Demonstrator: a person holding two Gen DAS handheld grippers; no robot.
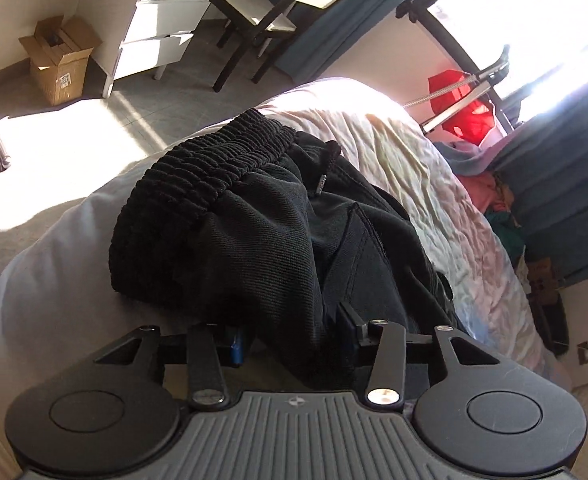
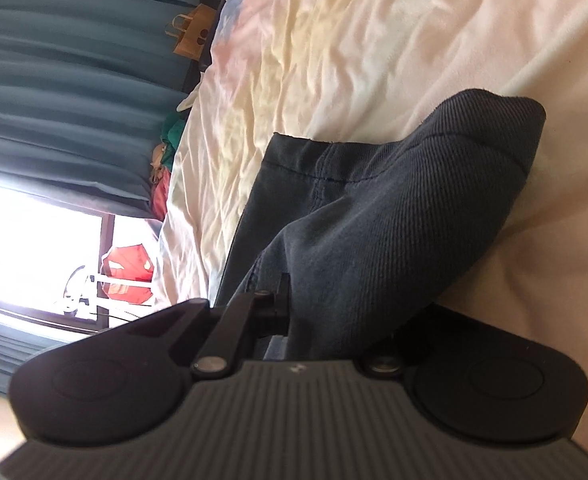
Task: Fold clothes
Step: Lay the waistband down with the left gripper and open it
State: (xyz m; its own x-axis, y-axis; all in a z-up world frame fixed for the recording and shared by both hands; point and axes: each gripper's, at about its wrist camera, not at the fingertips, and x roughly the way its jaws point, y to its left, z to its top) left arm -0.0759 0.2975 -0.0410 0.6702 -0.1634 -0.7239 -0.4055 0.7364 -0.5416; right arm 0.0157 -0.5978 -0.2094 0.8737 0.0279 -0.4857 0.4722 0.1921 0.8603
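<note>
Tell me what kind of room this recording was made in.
Most likely a bedroom: dark trousers lie on a bed with a rumpled pale sheet, teal curtains flank a bright window, and a chair stands nearby.

Garment [image 1: 278, 216]: black, fine diagonal twill weave, waistband [image 1: 210, 160] ribbed black. In the right wrist view the same fabric [image 2: 394, 232] reads dark slate grey with visible ribbing.

Bedsheet [image 1: 434, 184]: cream/white, faint yellow and pink tint, pale blue patch at the far edge [image 2: 234, 4].

Curtains [image 2: 74, 92]: teal blue.

Cardboard box [image 1: 60, 60]: brown, far left.

Paper bag [image 2: 192, 38]: brown, far.

Red cloth [image 1: 464, 110] at the window.

Chair [image 1: 254, 12]: dark frame, white seat.

Drawer unit [image 1: 162, 20]: white.

Floor [image 1: 150, 92]: grey tiles.

Gripper bodies: left gripper [image 1: 294, 344] and right gripper [image 2: 330, 320] black, with grey ribbed housing.
</note>
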